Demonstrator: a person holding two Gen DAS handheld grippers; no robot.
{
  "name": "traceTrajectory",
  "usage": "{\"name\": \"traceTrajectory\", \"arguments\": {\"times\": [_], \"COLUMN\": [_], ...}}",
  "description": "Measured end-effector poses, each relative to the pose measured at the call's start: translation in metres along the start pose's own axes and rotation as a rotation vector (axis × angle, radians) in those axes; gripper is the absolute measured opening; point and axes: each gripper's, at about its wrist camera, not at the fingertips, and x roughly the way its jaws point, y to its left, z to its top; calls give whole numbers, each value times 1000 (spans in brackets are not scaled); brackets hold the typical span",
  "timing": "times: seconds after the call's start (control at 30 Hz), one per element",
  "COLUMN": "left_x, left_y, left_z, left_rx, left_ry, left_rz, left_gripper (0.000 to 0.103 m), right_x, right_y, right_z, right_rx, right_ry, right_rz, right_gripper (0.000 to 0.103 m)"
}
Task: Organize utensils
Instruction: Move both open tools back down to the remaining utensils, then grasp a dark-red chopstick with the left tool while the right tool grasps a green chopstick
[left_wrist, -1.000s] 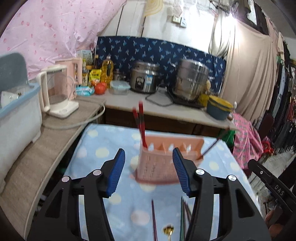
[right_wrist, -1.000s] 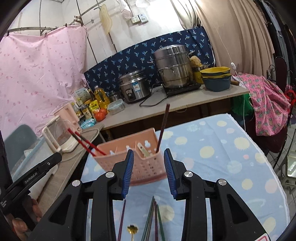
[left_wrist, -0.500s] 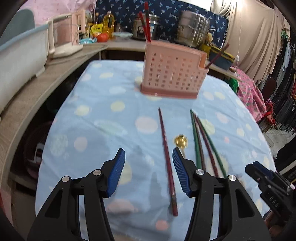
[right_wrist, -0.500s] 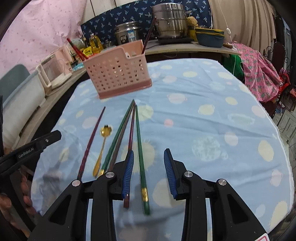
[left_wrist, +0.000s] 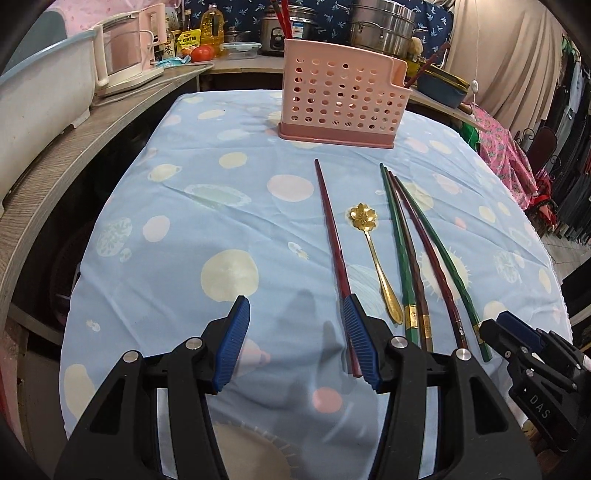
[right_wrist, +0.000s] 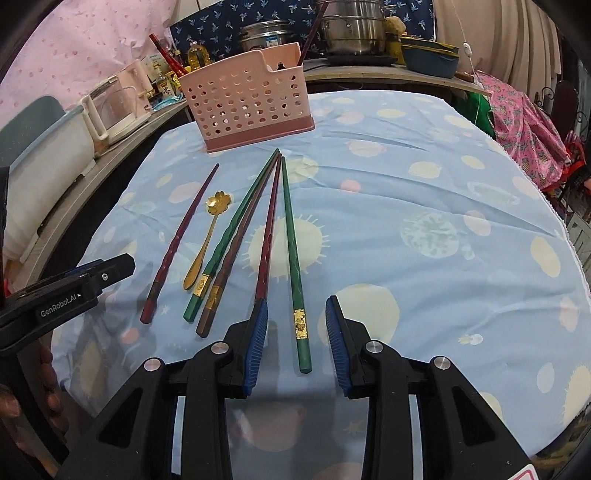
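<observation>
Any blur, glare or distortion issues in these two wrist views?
Left wrist view: sharp, strong fisheye bending the blue spotted tablecloth; soft shadows under the left hand-held gripper. Right wrist view: sharp, same bending, no glare on the gold flower-shaped spoon.

My table (left_wrist: 192, 192) wears a pale blue cloth (right_wrist: 424, 206) printed with cream and pink dots. At its far edge the pink perforated utensil holder (left_wrist: 341, 99) stands upright on the cloth. Nearer to me, several things lie flat, pointing toward the holder: a dark red chopstick (left_wrist: 332, 243) at the left, a gold flower-bowled spoon (left_wrist: 373, 251) just beside it, then a green and a brown chopstick (right_wrist: 225, 254) touching side by side, another red one (right_wrist: 267, 232), and a green chopstick (right_wrist: 293, 258) at the right.
</observation>
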Motion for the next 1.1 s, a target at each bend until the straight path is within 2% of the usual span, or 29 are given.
{"name": "traceTrajectory", "arguments": {"times": [0.33, 0.73, 0.8, 0.87, 0.93, 1.1], "left_x": [0, 13, 16, 20, 22, 20], "left_y": [-13, -20, -20, -20, -19, -22], "left_z": [-6, -12, -13, -14, -14, -16], "left_rx": [29, 41, 41, 40, 39, 53], "left_ry": [2, 38, 48, 65, 74, 74], "left_rz": [-2, 1, -1, -11, -17, -27], "left_gripper": [51, 48, 43, 29, 24, 11], "right_x": [7, 14, 15, 15, 15, 15], "right_y": [-8, -9, -8, -8, -8, -8], "right_z": [-5, -6, -6, -7, -7, -6], "right_rx": [8, -2, -9, -11, -13, -16], "right_ry": [23, 27, 26, 25, 27, 28], "right_rz": [7, 10, 5, 4, 4, 6], "right_gripper": [22, 19, 17, 15, 9, 8]}}
